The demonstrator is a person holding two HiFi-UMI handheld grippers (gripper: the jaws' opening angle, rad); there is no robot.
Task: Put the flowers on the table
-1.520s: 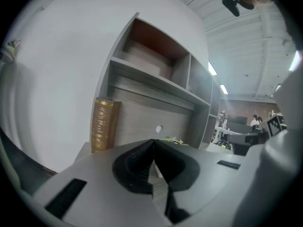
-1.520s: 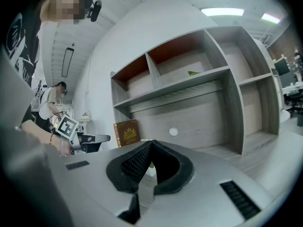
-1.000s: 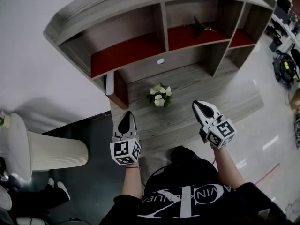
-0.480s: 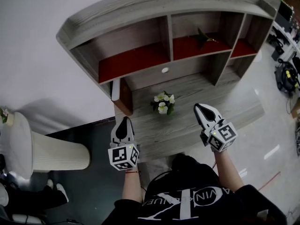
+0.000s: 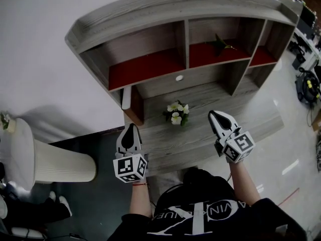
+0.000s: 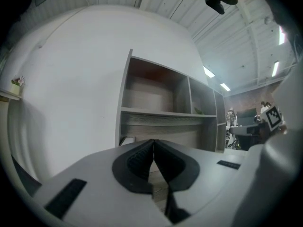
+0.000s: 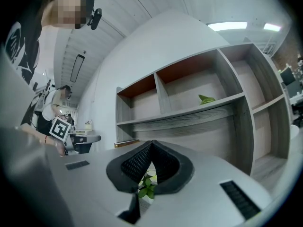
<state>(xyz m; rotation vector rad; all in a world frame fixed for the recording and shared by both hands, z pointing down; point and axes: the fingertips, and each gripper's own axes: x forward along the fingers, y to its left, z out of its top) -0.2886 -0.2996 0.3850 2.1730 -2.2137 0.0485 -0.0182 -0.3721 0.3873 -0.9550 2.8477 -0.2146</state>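
Flowers (image 5: 176, 113): on table (image 5: 215, 95), before shelf unit (image 5: 175, 11); green sprig (image 5: 219, 42), perhaps a leaf, shelved behind them. Left gripper (image 5: 131, 128), right gripper (image 5: 214, 115): both clenched, empty, flanking flowers.

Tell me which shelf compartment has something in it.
The middle compartment: a green sprig lies on its red floor; the ones either side show only bare floor.

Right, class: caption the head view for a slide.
White flowers with green leaves sit on the grey wooden table between the shut left gripper and shut right gripper.
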